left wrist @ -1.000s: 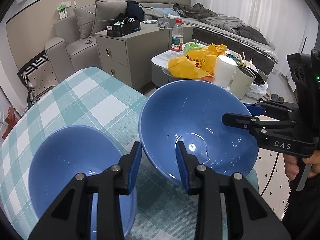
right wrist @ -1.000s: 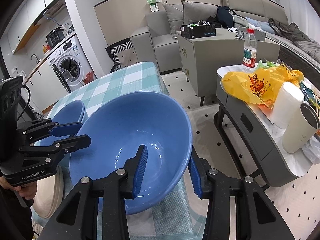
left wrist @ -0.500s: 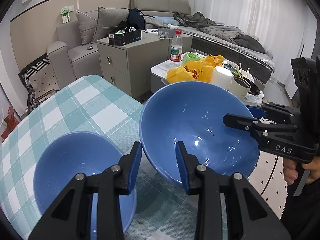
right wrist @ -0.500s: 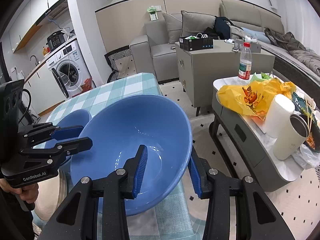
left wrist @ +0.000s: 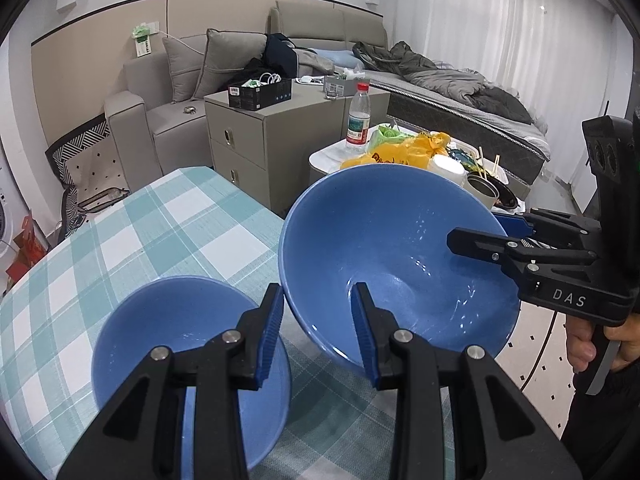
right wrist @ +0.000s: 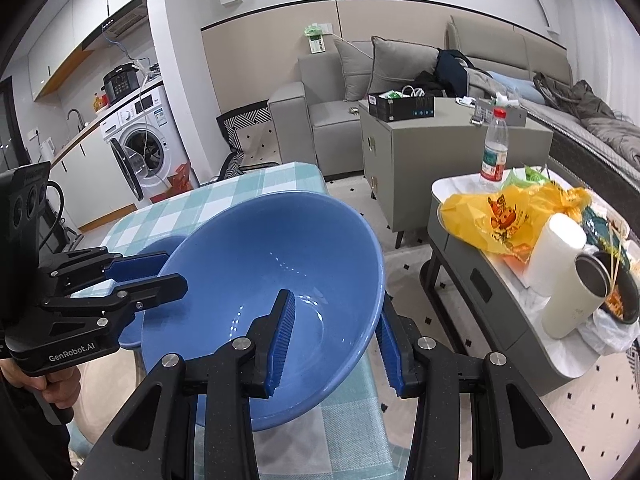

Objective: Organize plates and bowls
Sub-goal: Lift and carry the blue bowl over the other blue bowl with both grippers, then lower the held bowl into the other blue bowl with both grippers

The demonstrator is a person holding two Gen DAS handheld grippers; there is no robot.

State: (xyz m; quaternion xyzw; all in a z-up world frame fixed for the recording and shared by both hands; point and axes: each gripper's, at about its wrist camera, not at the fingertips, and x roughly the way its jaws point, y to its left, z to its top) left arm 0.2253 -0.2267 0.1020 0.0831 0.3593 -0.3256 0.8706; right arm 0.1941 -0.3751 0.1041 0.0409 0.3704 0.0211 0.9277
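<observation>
1. The large blue bowl (left wrist: 396,256) is hanging tilted over the table (left wrist: 132,232) edge, looking glossy, rigid, breakable.
2. Left gripper (left wrist: 318,334) and right gripper (right wrist: 334,338) are each clamping opposite rim walls.
3. A smaller blue bowl (left wrist: 176,328) is sitting beside it.

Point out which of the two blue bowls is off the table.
The larger blue bowl: both the left gripper and right gripper clamp its rim, tilted above the checked tablecloth. The smaller blue bowl sits ungripped.
</observation>
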